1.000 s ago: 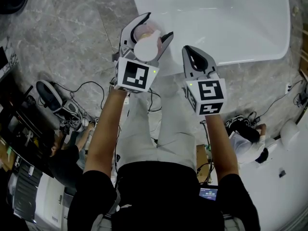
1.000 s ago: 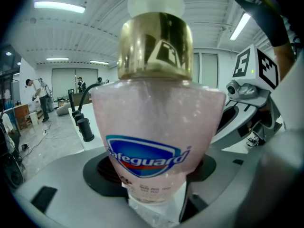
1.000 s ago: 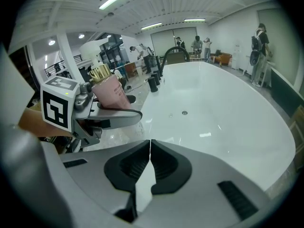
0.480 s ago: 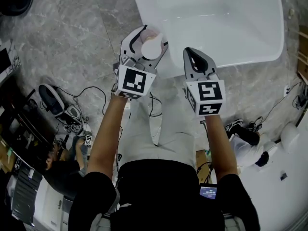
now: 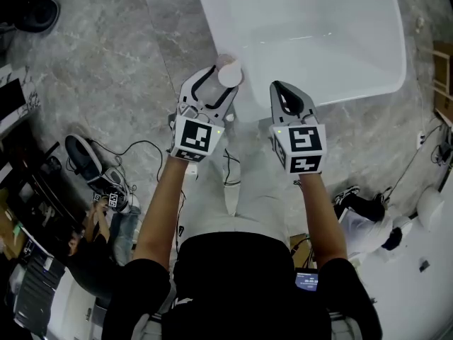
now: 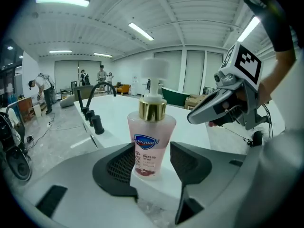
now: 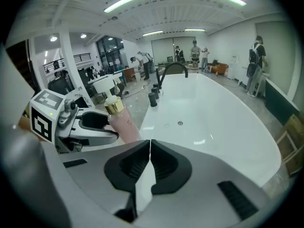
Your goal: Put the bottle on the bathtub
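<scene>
My left claw [image 5: 214, 85] and right claw [image 5: 282, 92] are pale grey with black ribbed pads [image 6: 122, 167] and black-and-white marker cubes [image 5: 196, 137]; my short sleeves [image 5: 138, 275] are black.

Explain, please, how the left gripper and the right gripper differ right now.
The left gripper has its jaws apart, having just closed a little; the right gripper has them together. The pink soap bottle stands between the left gripper's jaws; the right gripper holds nothing. Both point toward the bathtub.

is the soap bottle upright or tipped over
Upright: the bottle stands on its base on the white bathtub edge, with its gold collar on top.
</scene>
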The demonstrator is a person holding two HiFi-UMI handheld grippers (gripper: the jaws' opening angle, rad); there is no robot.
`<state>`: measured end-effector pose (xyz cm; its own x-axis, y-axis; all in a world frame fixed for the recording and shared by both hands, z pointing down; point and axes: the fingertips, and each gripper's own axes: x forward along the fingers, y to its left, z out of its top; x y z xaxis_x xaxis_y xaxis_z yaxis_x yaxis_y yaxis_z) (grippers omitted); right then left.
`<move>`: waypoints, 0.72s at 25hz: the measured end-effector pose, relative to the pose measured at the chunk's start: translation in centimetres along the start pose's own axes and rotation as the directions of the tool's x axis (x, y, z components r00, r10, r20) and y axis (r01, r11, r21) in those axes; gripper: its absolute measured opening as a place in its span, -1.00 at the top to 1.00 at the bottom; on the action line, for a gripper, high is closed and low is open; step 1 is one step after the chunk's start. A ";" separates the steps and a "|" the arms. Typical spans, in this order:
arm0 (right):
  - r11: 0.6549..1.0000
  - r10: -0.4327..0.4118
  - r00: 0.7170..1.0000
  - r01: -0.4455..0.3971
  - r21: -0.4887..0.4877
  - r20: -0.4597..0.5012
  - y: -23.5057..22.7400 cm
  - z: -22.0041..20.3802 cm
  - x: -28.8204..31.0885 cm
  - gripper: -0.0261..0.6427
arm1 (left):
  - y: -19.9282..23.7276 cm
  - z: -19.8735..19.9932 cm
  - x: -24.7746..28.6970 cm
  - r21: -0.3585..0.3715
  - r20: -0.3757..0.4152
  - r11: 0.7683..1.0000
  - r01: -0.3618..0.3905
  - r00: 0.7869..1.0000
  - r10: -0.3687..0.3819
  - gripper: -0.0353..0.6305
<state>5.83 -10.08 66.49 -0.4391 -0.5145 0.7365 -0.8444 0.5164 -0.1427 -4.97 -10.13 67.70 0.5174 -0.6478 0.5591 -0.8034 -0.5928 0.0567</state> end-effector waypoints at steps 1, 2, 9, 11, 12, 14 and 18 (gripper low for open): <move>1.000 -0.003 1.000 0.003 -0.001 0.007 0.2 0.4 -0.4 0.85 | -0.1 0.3 -0.6 0.000 0.004 1.000 -0.003 1.000 0.003 0.20; 1.000 -0.006 1.000 0.006 -0.002 0.013 0.4 0.8 -0.8 0.85 | -0.1 0.7 -1.3 0.000 0.010 1.000 -0.006 1.000 0.006 0.26; 1.000 -0.022 0.998 0.023 -0.016 0.054 1.2 3.8 -4.0 0.85 | 0.1 4.8 -5.3 -0.013 0.080 0.998 -0.059 0.995 0.060 0.74; 0.999 -0.029 0.997 0.031 -0.026 0.076 1.4 5.1 -4.9 0.85 | 0.6 6.1 -6.0 -0.009 0.095 0.998 -0.070 0.993 0.071 0.78; 0.999 -0.032 0.996 0.034 -0.029 0.085 1.5 5.6 -5.4 0.85 | 0.8 6.8 -6.5 -0.009 0.101 0.997 -0.076 0.992 0.076 0.79; 0.999 -0.039 0.994 0.042 -0.030 0.099 1.8 6.4 -6.5 0.85 | 1.0 8.1 -7.6 -0.011 0.106 0.996 -0.085 0.991 0.085 0.81; 0.997 -0.073 0.989 0.078 -0.029 0.130 1.1 7.7 -8.8 0.85 | 1.0 11.4 -9.9 -0.017 0.137 0.995 -0.096 0.986 0.097 0.84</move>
<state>6.37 -10.29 54.75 -0.4123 -0.6353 0.6530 -0.8666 0.4947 -0.0658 -7.61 -9.73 52.81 0.4721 -0.7618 0.4436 -0.8542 -0.5197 0.0165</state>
